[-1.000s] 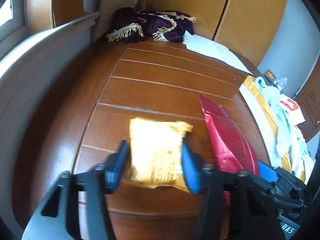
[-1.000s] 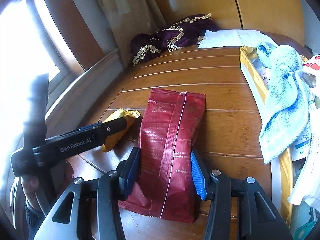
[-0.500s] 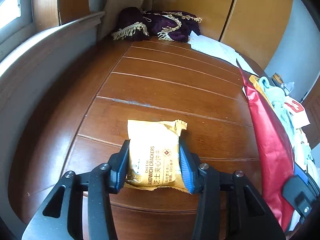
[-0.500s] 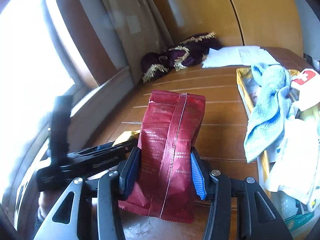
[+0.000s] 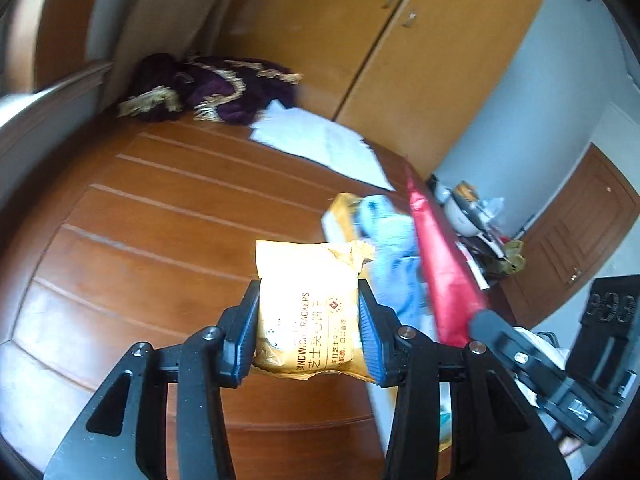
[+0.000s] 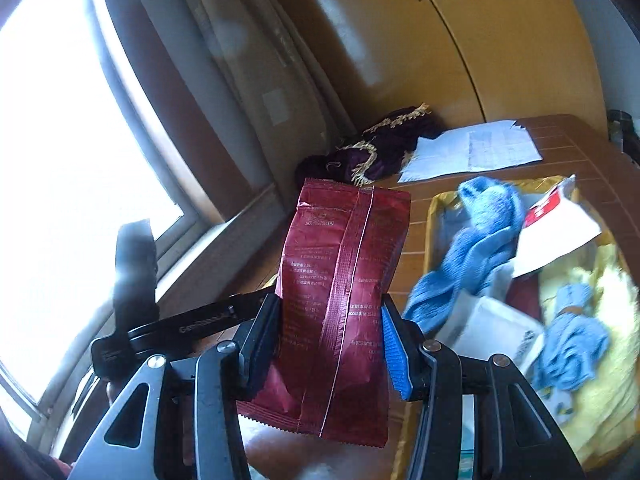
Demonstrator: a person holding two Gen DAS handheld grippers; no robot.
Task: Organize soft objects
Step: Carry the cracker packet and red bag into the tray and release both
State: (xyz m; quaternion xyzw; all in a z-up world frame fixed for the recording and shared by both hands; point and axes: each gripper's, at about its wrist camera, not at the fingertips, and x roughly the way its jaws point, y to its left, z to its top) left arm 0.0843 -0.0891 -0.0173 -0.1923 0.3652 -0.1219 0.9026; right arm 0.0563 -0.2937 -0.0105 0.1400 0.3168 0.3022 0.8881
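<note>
My left gripper (image 5: pixel 308 332) is shut on a yellow packet of sandwich crackers (image 5: pixel 308 300), held clear above the wooden table (image 5: pixel 160 220). My right gripper (image 6: pixel 328 344) is shut on a tall dark red snack bag (image 6: pixel 340 280), also lifted off the table; the same red bag (image 5: pixel 440 260) shows edge-on at the right of the left wrist view. The left gripper's body (image 6: pixel 180 324) appears at the left of the right wrist view. A yellow-rimmed box (image 6: pixel 436 216) holding a blue towel (image 6: pixel 476 248) lies to the right of both packets.
A purple fringed cloth (image 5: pixel 208 88) and white papers (image 5: pixel 320 140) lie at the table's far end, before wooden cabinet doors (image 5: pixel 400 40). A bright window (image 6: pixel 60 160) and its sill run along the left. The box also holds white packaging (image 6: pixel 556 232) and yellow cloth (image 6: pixel 608 280).
Both grippers have lifted their packets off the table and swung right, toward the yellow-rimmed box. The views now look higher, showing more of the cabinets.
</note>
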